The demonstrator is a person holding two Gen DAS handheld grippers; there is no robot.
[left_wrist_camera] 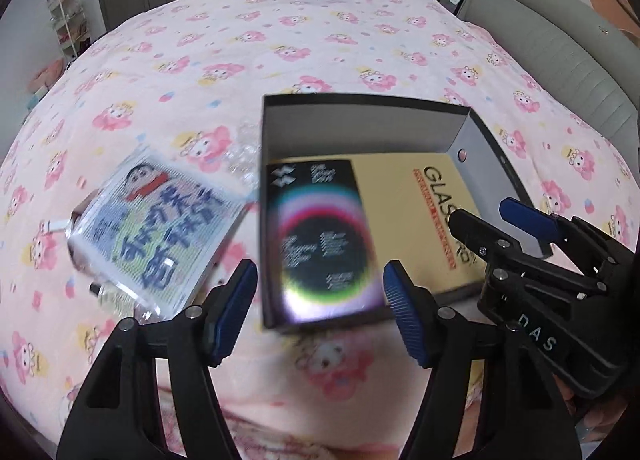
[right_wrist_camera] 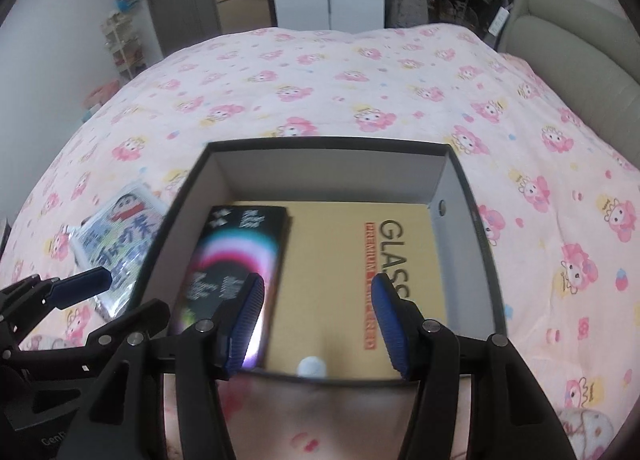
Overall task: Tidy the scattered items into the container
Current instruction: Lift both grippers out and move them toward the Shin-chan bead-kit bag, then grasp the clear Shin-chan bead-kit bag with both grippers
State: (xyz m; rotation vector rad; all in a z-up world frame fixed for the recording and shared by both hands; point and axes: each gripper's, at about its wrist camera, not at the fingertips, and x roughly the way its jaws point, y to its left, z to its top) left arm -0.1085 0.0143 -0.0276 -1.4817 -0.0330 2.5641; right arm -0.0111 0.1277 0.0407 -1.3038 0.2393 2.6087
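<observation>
1. Covering most of both views, a pink cartoon-print bedspread (right_wrist_camera: 360,72) carries everything.
2. A dark open box (right_wrist_camera: 476,220) sits on it, grey inside.
3. A tan "GLASS" package (right_wrist_camera: 332,260) lies flat on the box floor.
4. A black packet with a coloured ring (left_wrist_camera: 320,236) lies beside it in the box, along the left wall.
5. A cartoon-printed pack (left_wrist_camera: 156,236) lies on the bedspread just left of the box.
6. The left gripper (left_wrist_camera: 320,308) and right gripper (right_wrist_camera: 318,320) hover with jaws parted, gripping nothing.
</observation>
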